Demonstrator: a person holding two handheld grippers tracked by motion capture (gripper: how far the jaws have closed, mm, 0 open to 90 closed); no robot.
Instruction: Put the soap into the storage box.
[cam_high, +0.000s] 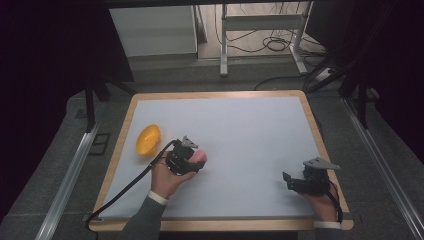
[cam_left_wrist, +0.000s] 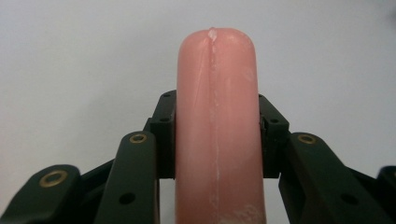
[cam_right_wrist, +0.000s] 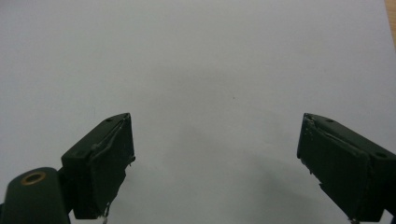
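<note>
High view: worktop (cam_high: 240, 125) with white surface and wooden rim. Left claw (cam_high: 196, 159), held in the person's left hand (cam_high: 167, 179), grips a pink sausage (cam_high: 200, 157) over the left half of the surface; a yellow bowl (cam_high: 148, 139) lies just beside it, near the left rim. Right claw (cam_high: 287, 181) rests low near the right front corner, well apart from both items.

Left gripper view: 2 black jaws clenched on the sausage (cam_left_wrist: 217, 121), its rounded tip projecting beyond them over the white surface.

Right gripper view: 2 jaws spread wide, released, nothing between them, white surface below.
</note>
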